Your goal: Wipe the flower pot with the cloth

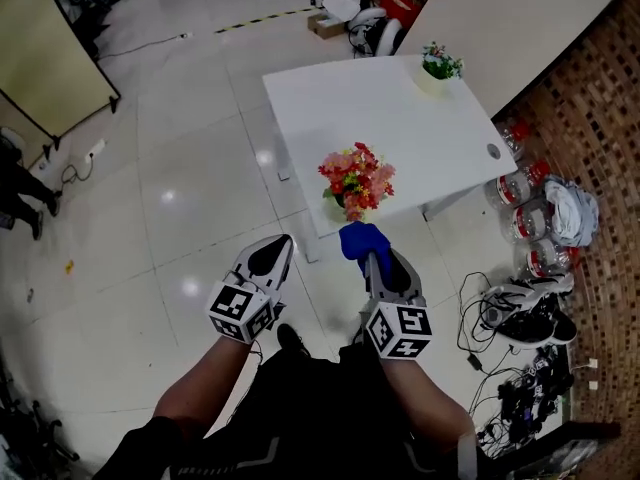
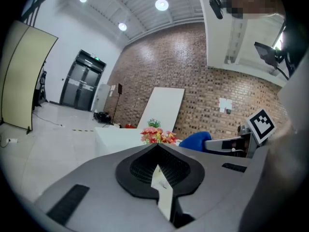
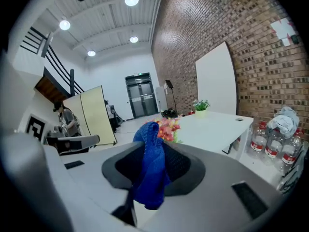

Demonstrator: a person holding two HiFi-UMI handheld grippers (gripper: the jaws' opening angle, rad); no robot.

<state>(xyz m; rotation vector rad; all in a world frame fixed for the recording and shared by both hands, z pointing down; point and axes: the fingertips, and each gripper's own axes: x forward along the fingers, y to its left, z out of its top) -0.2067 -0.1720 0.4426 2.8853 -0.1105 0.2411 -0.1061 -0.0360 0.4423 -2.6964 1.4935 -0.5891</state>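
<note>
While the left gripper [image 1: 271, 257] hung clenched and empty off the table's near edge, the flower pot [image 1: 341, 206], topped with bushy red and orange blooms, stood upright at that edge of the smooth white table [image 1: 400, 118]. The right gripper [image 1: 372, 256] pinched a nubby blue cloth [image 1: 361, 239], bunched lengthwise along its jaws and pointing at the pot.

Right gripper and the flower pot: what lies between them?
Only the blue cloth, clamped in the right gripper, fills the stretch towards the flower pot at the table edge. The head view shows this.
</note>
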